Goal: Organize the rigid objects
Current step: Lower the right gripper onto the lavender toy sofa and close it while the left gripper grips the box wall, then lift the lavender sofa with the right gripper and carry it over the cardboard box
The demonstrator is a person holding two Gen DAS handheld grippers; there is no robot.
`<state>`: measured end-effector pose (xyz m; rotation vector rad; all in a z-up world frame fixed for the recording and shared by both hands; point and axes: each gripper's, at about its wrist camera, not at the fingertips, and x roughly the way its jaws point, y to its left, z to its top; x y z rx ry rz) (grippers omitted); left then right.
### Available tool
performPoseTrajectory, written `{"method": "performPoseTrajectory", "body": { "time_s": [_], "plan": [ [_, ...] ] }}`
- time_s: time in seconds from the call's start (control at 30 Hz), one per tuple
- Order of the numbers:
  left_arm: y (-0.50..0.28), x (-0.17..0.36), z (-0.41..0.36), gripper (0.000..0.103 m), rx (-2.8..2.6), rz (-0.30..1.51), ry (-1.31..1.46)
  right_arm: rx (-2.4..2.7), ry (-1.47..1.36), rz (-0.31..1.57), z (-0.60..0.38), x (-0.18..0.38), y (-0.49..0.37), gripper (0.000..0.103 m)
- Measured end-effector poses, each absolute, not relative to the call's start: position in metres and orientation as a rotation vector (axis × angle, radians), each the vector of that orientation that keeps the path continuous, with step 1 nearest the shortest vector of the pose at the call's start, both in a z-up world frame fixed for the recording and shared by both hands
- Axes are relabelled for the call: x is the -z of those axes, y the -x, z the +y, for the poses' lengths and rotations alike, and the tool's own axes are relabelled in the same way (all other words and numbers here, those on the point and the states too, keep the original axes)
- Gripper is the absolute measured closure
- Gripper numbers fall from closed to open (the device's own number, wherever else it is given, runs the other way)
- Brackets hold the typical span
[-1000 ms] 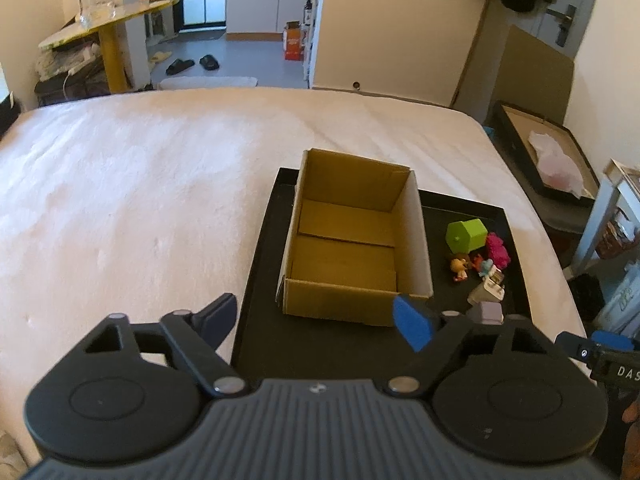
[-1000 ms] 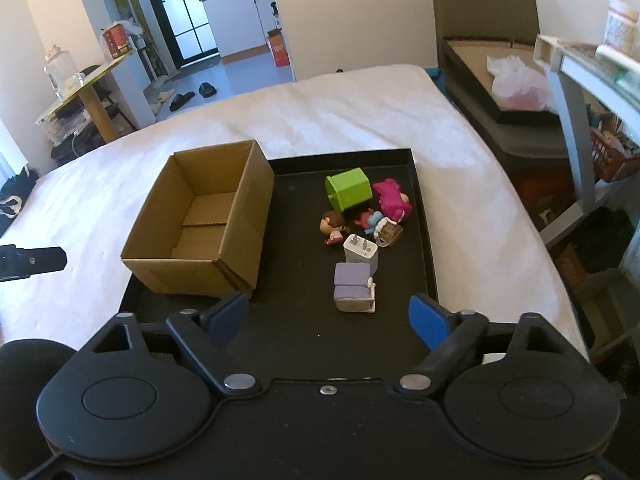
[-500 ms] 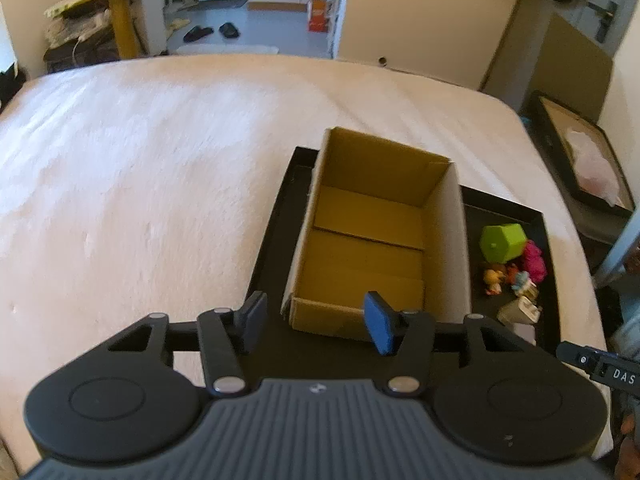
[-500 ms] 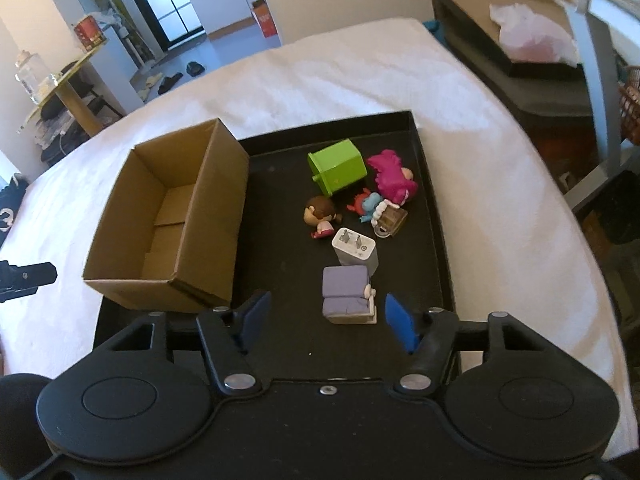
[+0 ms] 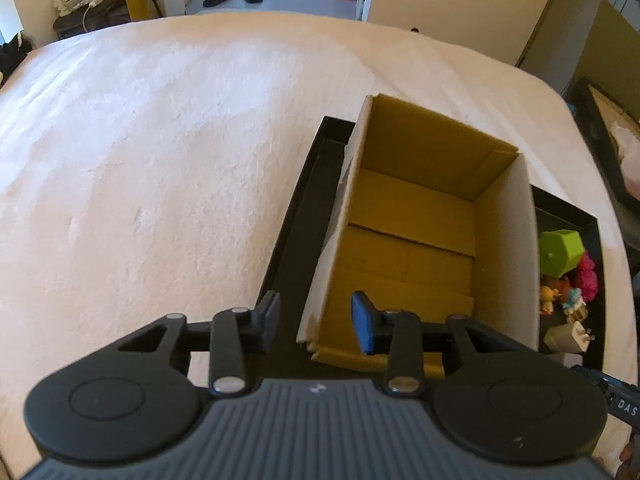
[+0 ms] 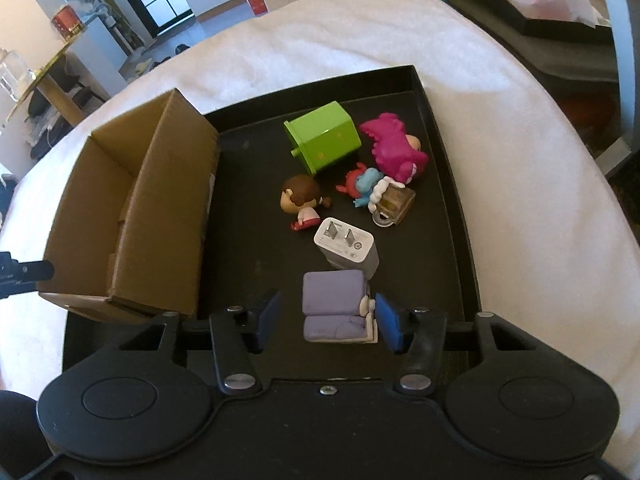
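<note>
An open, empty cardboard box [image 5: 416, 220] stands on the left of a black tray [image 6: 454, 216]. My left gripper [image 5: 317, 325] straddles the box's near left wall; its jaws are closing, and neither pad touches the cardboard. Right of the box lie a green cube [image 6: 322, 138], a pink dinosaur figure [image 6: 396, 152], a brown-haired doll [image 6: 300, 200], a white charger [image 6: 348, 246] and a purple toy sofa [image 6: 334, 306]. My right gripper [image 6: 327, 324] has the sofa between its closing jaws. The right pad is almost against it and the left pad stands clear.
The tray rests on a white bed cover [image 5: 160, 140] that spreads wide to the left. A small blue and red figure [image 6: 362, 184] and a tiny amber mug [image 6: 394, 204] lie among the toys. Beyond the bed's right edge stands a dark box [image 6: 540, 12].
Both grippers have come down and forward toward the tray while their jaws narrowed. The left now straddles the box wall, and the right now has the purple sofa between its fingers.
</note>
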<state>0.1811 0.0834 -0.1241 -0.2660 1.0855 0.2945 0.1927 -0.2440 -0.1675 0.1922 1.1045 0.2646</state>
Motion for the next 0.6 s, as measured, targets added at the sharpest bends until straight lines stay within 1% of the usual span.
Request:
{"method": "performPoseTrajectory", "body": {
  "time_s": [0.17, 0.33, 0.43, 0.47, 0.5, 0.53, 0.6],
  "plan": [
    [-0.194, 0.136, 0.084, 0.066, -0.301, 1.11, 0.263, -0.254, -0.18, 1.118, -0.241, 0.176, -0.2, 0.053],
    [-0.204, 0.146, 0.09, 0.078, -0.312, 1.124, 0.275, -0.25, -0.16, 1.14, -0.236, 0.187, -0.208, 0.054],
    [-0.208, 0.148, 0.09, 0.081, -0.313, 1.129, 0.273, -0.25, -0.157, 1.142, -0.234, 0.189, -0.21, 0.054],
    [-0.209, 0.149, 0.088, 0.083, -0.307, 1.129, 0.266, -0.249, -0.148, 1.138, -0.234, 0.19, -0.209, 0.057],
    [-0.209, 0.149, 0.088, 0.088, -0.3, 1.13, 0.263, -0.247, -0.14, 1.138, -0.233, 0.191, -0.209, 0.057],
    [-0.209, 0.149, 0.086, 0.091, -0.291, 1.13, 0.265, -0.247, -0.138, 1.138, -0.233, 0.192, -0.209, 0.057],
    [-0.209, 0.149, 0.084, 0.091, -0.291, 1.126, 0.255, -0.249, -0.139, 1.13, -0.234, 0.192, -0.207, 0.057]
  ]
}}
